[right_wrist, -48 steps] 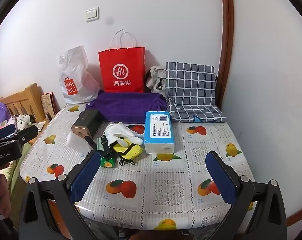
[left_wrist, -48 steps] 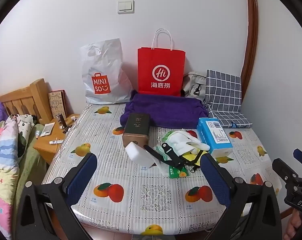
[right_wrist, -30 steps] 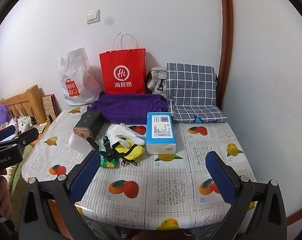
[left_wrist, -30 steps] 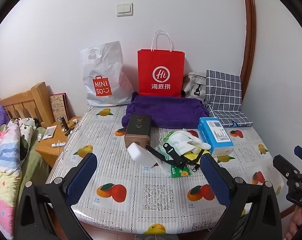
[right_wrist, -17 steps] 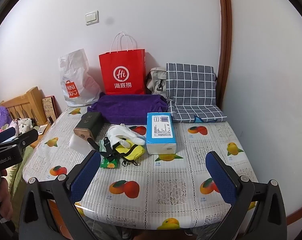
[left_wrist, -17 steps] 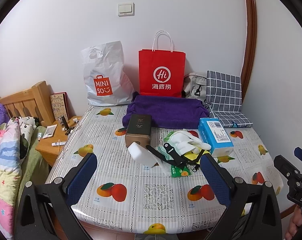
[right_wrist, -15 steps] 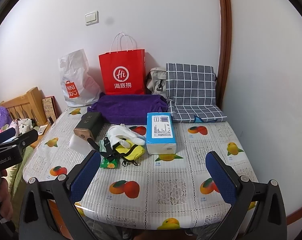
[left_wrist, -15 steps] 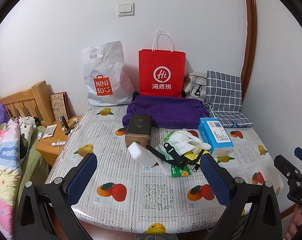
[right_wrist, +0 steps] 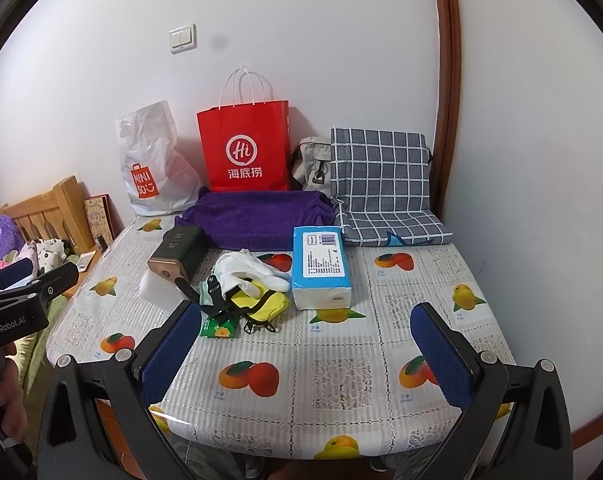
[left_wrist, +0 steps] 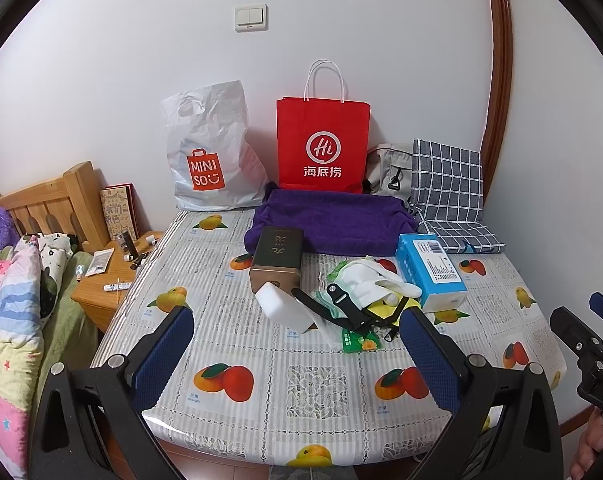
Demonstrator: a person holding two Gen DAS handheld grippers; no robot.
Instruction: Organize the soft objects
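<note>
Over the near edge of the desk [left_wrist: 321, 408] we hold the left hand-held gripper [left_wrist: 297, 354] and the right hand-held gripper [right_wrist: 306, 344], both spread wide, gripping nothing and touching nothing. Just beyond them lies a heap of soft things: white gloves [right_wrist: 241, 270], a yellow pouch [right_wrist: 267, 304] and a black strap [left_wrist: 337, 308], with a white sponge block [left_wrist: 287, 308] and a blue tissue pack [right_wrist: 320, 264] beside it. Farther back a purple towel [left_wrist: 333, 222] lies folded. Against the wall stand a red paper bag [left_wrist: 323, 148] and a white plastic bag [left_wrist: 211, 152]; their contents are hidden, so we cannot tell what they hold.
</note>
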